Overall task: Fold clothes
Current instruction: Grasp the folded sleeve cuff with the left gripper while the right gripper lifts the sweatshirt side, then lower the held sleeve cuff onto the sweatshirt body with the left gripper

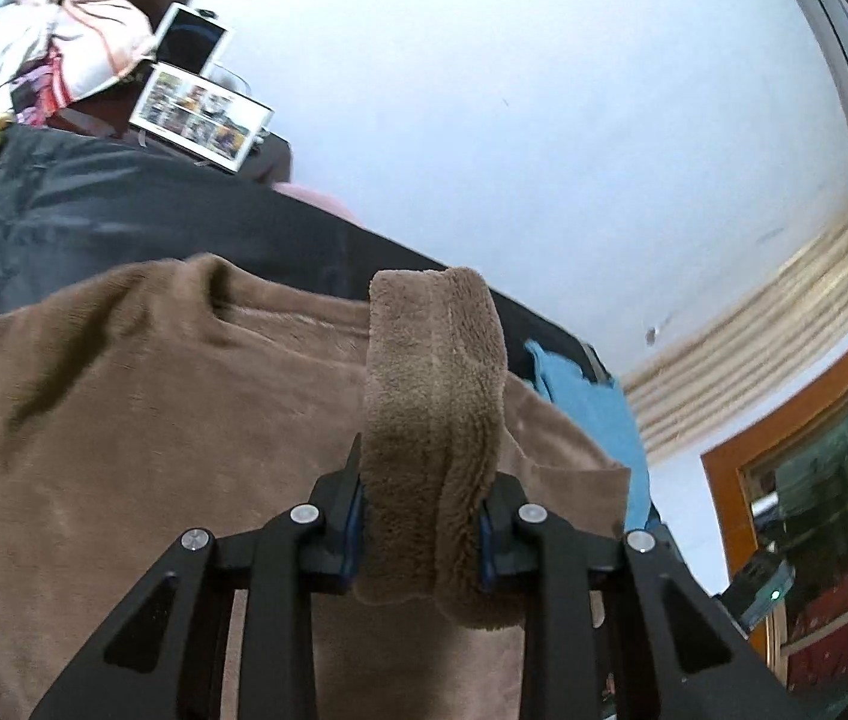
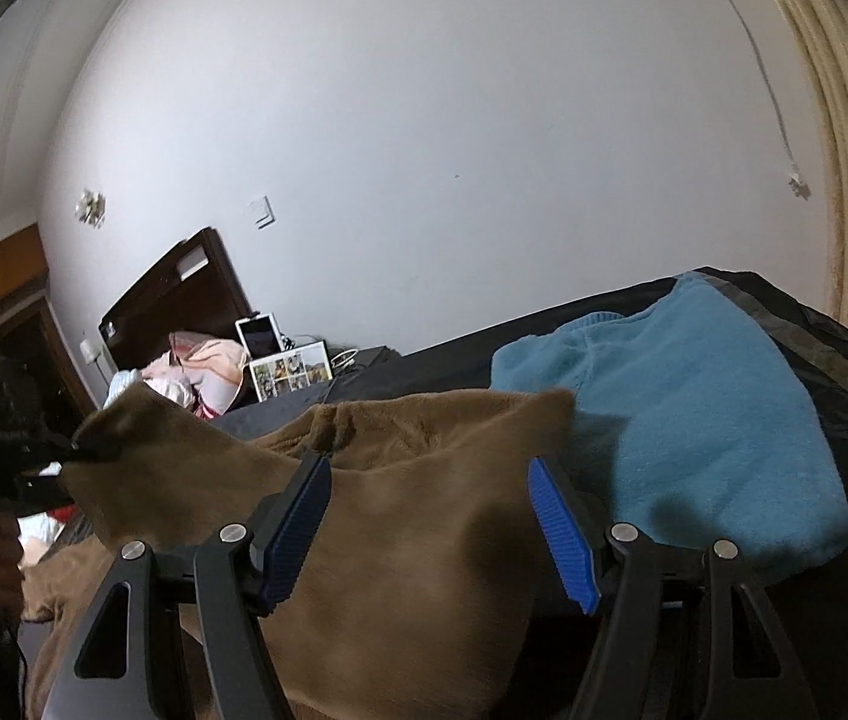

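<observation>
The left tool [image 1: 424, 516] pinches the brown garment [image 1: 142, 408], hiding its pads; the right tool [image 2: 430, 525] is spread, the blue sweater [image 2: 706, 414] at 2 o'clock.

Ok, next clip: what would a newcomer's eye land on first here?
First, the brown fleece garment: a bunched fold of it stands up between the closed jaws of the left gripper, filling the middle of the left wrist view. In the right wrist view, the right gripper hangs with jaws apart over the same brown cloth. A blue sweater lies just beyond, on the dark bedcover.
</observation>
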Action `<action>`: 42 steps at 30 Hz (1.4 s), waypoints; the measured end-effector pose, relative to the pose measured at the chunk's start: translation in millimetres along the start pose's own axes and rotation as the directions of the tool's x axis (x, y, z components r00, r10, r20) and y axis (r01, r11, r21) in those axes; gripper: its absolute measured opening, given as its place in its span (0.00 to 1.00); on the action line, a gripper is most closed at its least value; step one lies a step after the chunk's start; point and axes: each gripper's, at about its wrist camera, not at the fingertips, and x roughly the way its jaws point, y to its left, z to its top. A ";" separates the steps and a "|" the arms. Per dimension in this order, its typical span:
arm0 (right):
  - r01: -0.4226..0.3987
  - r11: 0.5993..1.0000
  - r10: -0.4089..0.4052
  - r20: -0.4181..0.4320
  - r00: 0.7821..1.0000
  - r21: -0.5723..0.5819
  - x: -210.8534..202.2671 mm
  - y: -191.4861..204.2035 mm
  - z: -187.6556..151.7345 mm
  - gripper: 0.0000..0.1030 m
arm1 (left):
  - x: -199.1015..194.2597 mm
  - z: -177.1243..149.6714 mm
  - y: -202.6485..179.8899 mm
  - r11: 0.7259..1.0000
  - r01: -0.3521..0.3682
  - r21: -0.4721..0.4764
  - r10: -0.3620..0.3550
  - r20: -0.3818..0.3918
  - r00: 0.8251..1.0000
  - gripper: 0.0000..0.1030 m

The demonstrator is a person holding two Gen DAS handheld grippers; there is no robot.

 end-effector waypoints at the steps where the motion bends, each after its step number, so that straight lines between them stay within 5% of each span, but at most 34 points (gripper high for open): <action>1: -0.002 1.000 0.002 -0.003 1.000 -0.004 0.1 0.8 -0.9 0.69 | -7.1 1.1 5.8 1.000 -0.012 -0.007 0.012 0.013 1.000 0.31; 7: -0.014 0.996 0.010 -0.048 0.999 -0.089 3.8 9.7 -4.3 0.70 | -41.6 -9.5 51.5 0.992 -0.103 -0.068 0.107 0.059 0.993 0.31; 17: -0.106 0.929 0.042 -0.184 0.982 -0.354 13.9 44.9 -14.6 0.76 | -28.0 -37.2 83.8 0.987 -0.121 -0.104 0.122 0.008 0.992 0.31; 23: -0.151 0.778 -0.042 -0.290 0.956 -0.610 28.0 71.6 -48.5 0.78 | -29.3 -42.4 87.6 0.988 -0.116 -0.103 0.118 0.016 0.993 0.31; 27: -0.074 0.706 -0.143 -0.243 0.959 -0.705 32.1 76.3 -64.3 0.78 | -28.3 -44.2 91.7 0.987 -0.116 -0.116 0.118 0.014 0.993 0.31; 34: 0.135 0.728 -0.305 -0.141 0.942 -0.672 36.4 53.8 -48.8 0.78 | -37.4 -48.0 91.0 0.987 -0.110 -0.119 0.113 0.021 0.993 0.31; 42: 0.150 0.887 -0.231 -0.137 0.963 -0.437 1.3 7.2 -11.7 0.78 | -49.4 -75.0 82.9 0.988 -0.135 -0.080 0.133 -0.020 0.991 0.33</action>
